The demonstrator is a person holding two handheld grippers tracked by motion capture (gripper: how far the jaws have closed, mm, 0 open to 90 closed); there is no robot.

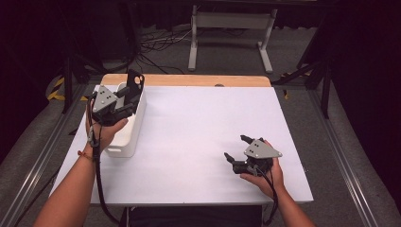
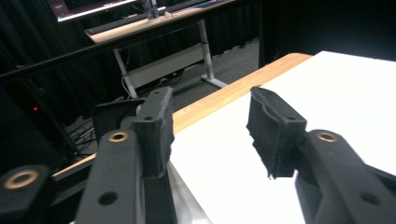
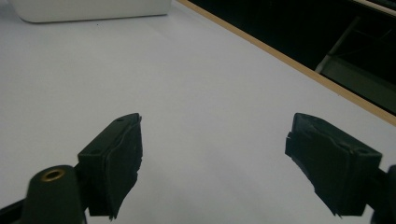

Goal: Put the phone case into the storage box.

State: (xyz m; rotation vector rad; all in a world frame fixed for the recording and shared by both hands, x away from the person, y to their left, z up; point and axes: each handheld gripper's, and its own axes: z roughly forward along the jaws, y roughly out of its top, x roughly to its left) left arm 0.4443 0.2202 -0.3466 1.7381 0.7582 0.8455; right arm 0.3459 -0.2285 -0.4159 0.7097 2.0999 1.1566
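Observation:
My left gripper [image 1: 127,98] hovers over the far end of a white bin [image 1: 124,142] at the table's left side. In the left gripper view its jaws [image 2: 210,126] stand apart with nothing between the pads. A black part with a hole [image 1: 135,80] stands upright at the bin's far end, just beyond the gripper; it shows behind the left jaw as a dark rounded shape [image 2: 109,114]. My right gripper [image 1: 236,147] rests low over the white table top [image 1: 189,132] at the front right, open, its jaws [image 3: 212,140] wide and empty above bare white surface.
The table's far edge is a wooden strip [image 1: 189,79]. The white bin's corner [image 3: 88,11] shows far off in the right gripper view. Beyond the table stand a desk frame [image 1: 231,28] and loose cables [image 1: 156,45] on the floor.

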